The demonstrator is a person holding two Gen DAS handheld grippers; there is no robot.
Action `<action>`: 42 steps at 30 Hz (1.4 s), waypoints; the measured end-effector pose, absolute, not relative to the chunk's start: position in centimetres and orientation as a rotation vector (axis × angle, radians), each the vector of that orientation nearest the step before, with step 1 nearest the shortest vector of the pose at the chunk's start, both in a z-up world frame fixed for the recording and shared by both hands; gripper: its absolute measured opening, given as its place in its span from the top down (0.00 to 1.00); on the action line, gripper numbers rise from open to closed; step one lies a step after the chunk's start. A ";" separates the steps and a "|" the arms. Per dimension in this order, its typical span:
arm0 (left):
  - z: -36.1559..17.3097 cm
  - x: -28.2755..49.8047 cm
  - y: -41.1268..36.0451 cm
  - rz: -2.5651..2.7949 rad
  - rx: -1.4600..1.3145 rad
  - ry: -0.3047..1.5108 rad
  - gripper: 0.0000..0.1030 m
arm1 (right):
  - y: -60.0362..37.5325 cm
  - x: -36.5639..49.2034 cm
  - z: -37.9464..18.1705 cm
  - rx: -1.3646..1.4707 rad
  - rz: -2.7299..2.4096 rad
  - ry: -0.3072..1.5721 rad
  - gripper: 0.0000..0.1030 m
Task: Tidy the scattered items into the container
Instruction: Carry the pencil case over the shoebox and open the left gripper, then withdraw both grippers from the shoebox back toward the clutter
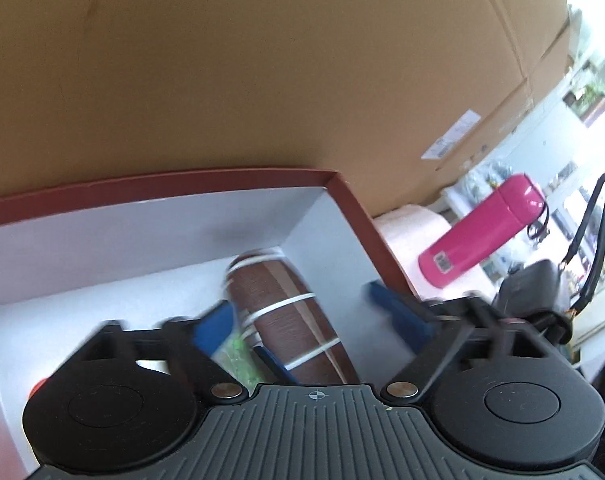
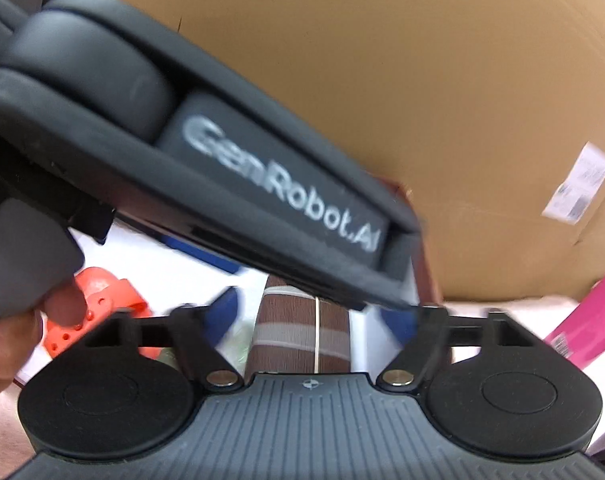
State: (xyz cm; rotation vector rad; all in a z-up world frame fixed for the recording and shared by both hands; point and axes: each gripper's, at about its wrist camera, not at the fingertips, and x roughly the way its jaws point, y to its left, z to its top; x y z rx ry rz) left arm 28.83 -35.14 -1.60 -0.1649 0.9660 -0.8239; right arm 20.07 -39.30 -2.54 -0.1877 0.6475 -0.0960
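Both sets of jaws stand wide: the left gripper (image 1: 304, 314) and right gripper (image 2: 308, 314) each straddle the brown wood-grain roll bound with white bands (image 1: 286, 320) without pressing it. That roll lies inside the red-rimmed white cardboard box (image 1: 344, 208), near its far right corner, seemingly released there as tidied. Both grippers tilt downward over the box, the left one crossing above the right's view. An orange perforated strap (image 2: 102, 300) lies inside too. A pink flask (image 1: 482, 228) waits outside, beyond the right rim.
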 end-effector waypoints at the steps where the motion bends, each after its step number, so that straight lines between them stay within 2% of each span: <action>1: -1.6 28.8 -34.9 -0.813 -0.170 0.968 0.04 | -39.1 19.8 -2.4 -0.197 -0.095 0.643 0.10; 5: -1.5 28.6 -33.8 -0.799 -0.189 0.980 0.03 | -38.2 18.6 -2.0 -0.194 -0.083 0.641 0.03; 23: 1.3 23.7 -30.6 -0.816 -0.101 0.845 0.02 | -32.8 12.9 -0.1 -0.304 -0.123 0.578 0.01; 42: 2.6 13.1 -21.1 -0.816 -0.110 0.660 0.00 | -23.8 -1.0 1.4 -0.205 -0.105 0.315 0.00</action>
